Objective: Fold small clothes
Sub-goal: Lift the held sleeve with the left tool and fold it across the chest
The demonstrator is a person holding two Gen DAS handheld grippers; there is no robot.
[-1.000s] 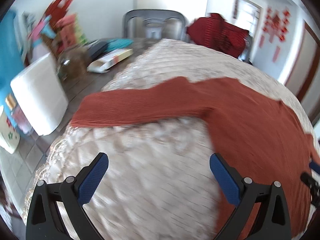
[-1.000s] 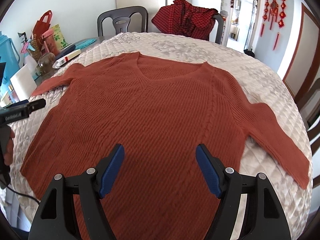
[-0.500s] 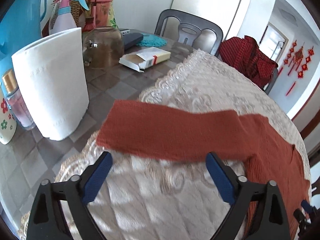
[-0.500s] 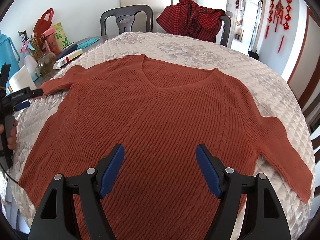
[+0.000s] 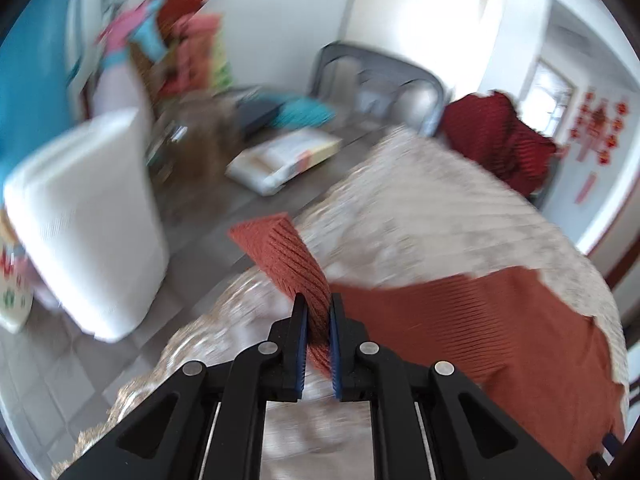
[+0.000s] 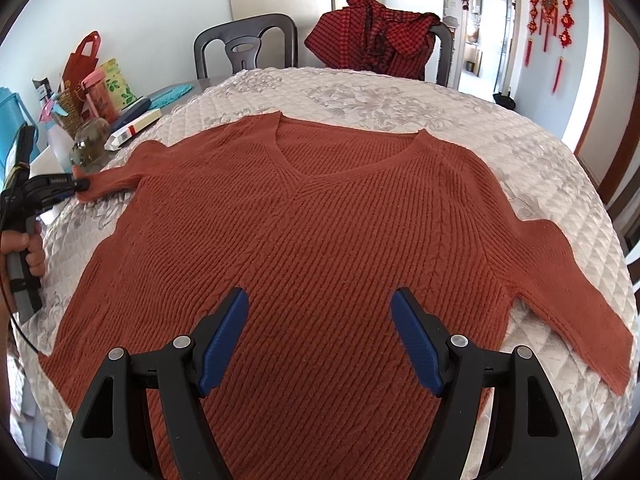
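Observation:
A rust-orange knit V-neck sweater (image 6: 320,232) lies flat, front up, on the quilted table cover (image 6: 560,184). My left gripper (image 5: 318,320) is shut on the sweater's left sleeve (image 5: 288,260) near the cuff, and the cuff end sticks up past the fingertips. In the right wrist view the left gripper (image 6: 82,184) pinches that sleeve (image 6: 116,178) at the table's left edge. My right gripper (image 6: 320,312) is open and empty, hovering over the sweater's lower middle. The right sleeve (image 6: 572,300) lies spread toward the right edge.
A white paper roll (image 5: 88,220), a glass jar (image 6: 90,140), a box (image 6: 134,130), bags and a spray bottle crowd the bare tabletop on the left. Two chairs stand behind the table, one (image 6: 380,36) draped with a red checked garment. A doorway is at the far right.
My left gripper has moved onto the left sleeve's cuff and shut on it, lifting the cuff end. The right gripper has stayed open over the sweater, barely moving.

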